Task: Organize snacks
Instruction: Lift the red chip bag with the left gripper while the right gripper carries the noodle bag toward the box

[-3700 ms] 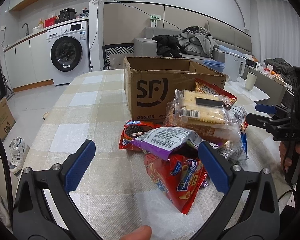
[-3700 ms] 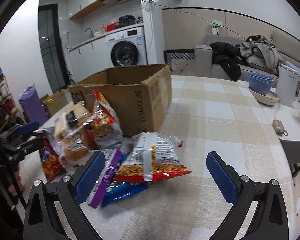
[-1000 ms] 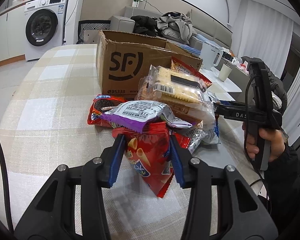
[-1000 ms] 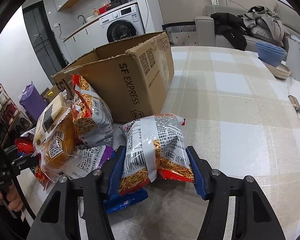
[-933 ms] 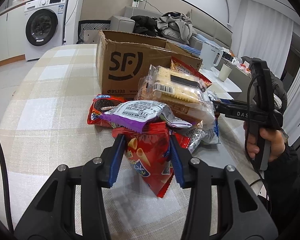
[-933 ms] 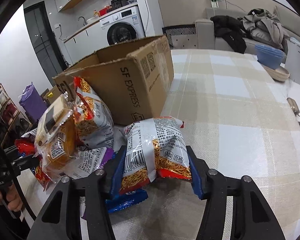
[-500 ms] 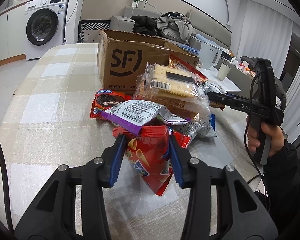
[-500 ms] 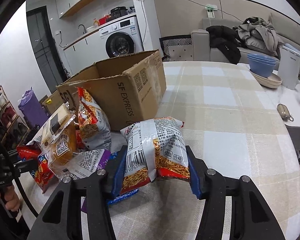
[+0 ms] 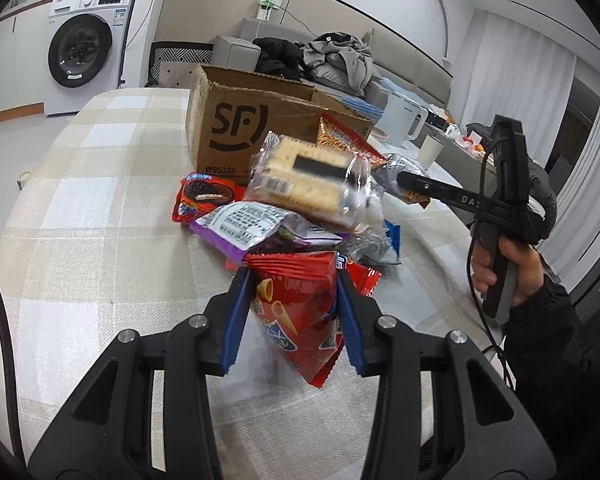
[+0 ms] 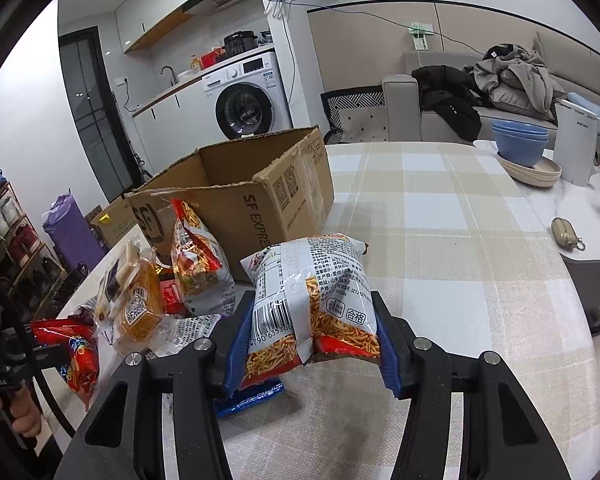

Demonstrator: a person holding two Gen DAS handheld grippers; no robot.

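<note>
Hand-held gripper (image 9: 296,316) amid snack pile (image 9: 300,196), probably touching.

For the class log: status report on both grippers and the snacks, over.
Left gripper shut on red cone-snack bag. Right gripper shut on noodle-snack bag. Cardboard box open ahead, nothing blocking.

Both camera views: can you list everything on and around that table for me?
cardboard box: one, brown, open, mid-table
red cone-snack bag: one, held in left claw
noodle-snack bag: one, white and red, held in right claw
cracker pack: one, clear, atop the pile
purple bag: one, under the crackers
cookie bag: one, red, beside the box
kettle: one, white, side counter
bowls: stacked, blue
washing machine: one, white
left claw: black, blue pads
right claw: black, blue pads
</note>
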